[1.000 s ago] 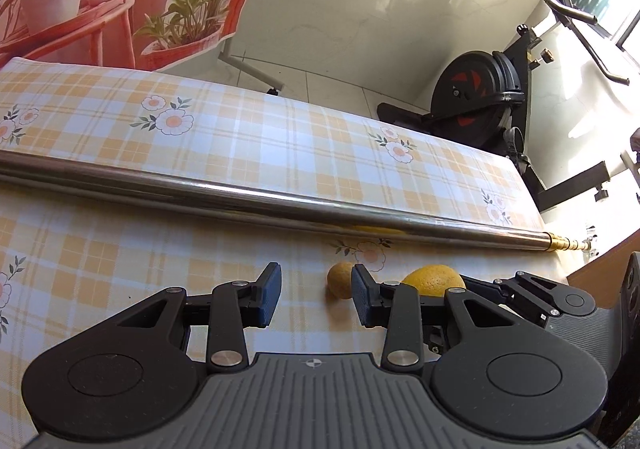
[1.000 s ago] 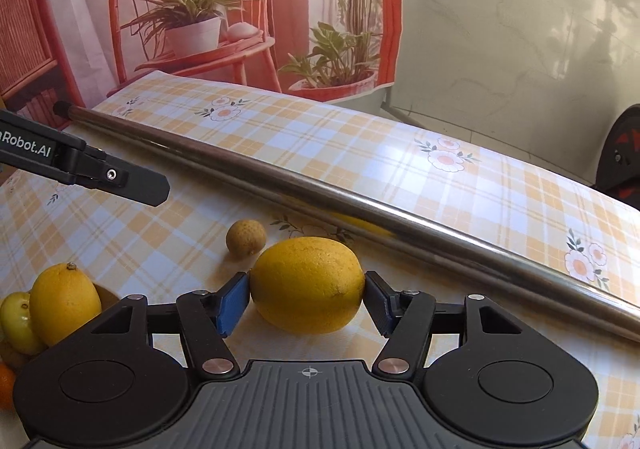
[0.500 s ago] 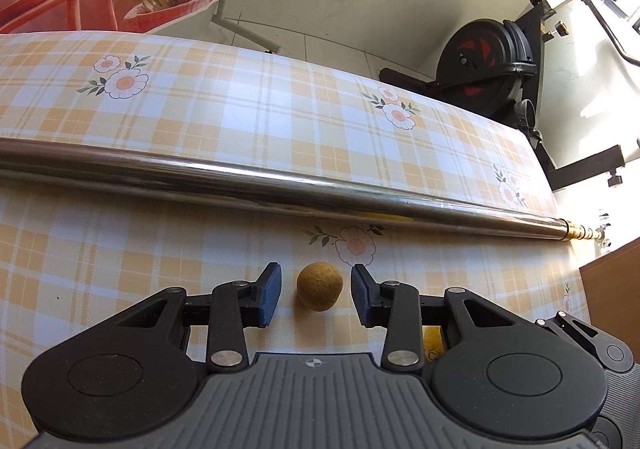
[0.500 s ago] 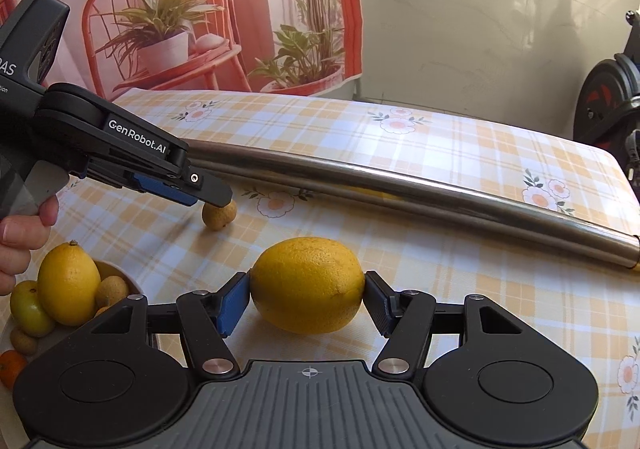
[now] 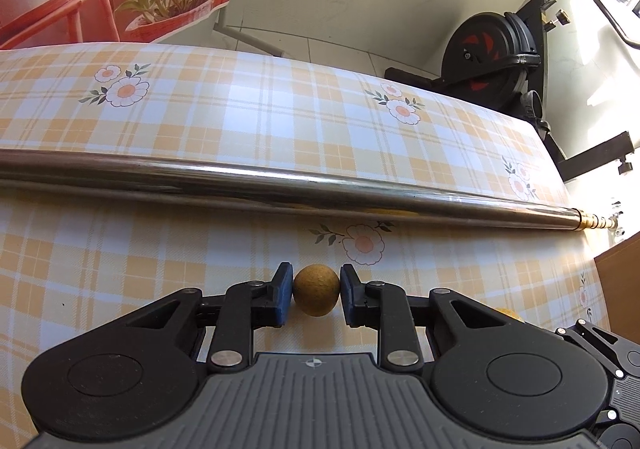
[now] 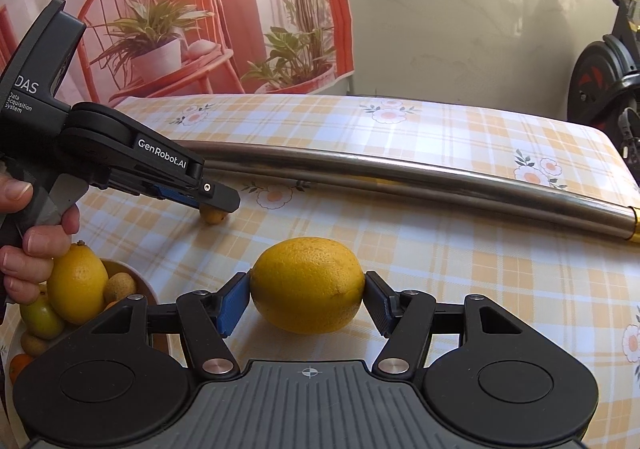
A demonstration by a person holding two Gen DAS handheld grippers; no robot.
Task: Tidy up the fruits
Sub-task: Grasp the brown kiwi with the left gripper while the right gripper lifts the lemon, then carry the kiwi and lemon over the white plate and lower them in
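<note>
A small round brown fruit sits on the checked tablecloth between the blue pads of my left gripper, which is shut on it. It shows in the right wrist view under the left gripper. My right gripper is shut on a large yellow lemon and holds it just above the cloth. A bowl at the lower left holds another lemon and several smaller fruits.
A long steel pole lies across the table beyond both grippers; it also shows in the right wrist view. The table edge falls away at the right, with an exercise bike behind it. A brown box corner stands at the right.
My left gripper has swung over the small brown fruit and its pads have shut on it. The right gripper has drawn back with the lemon still held.
</note>
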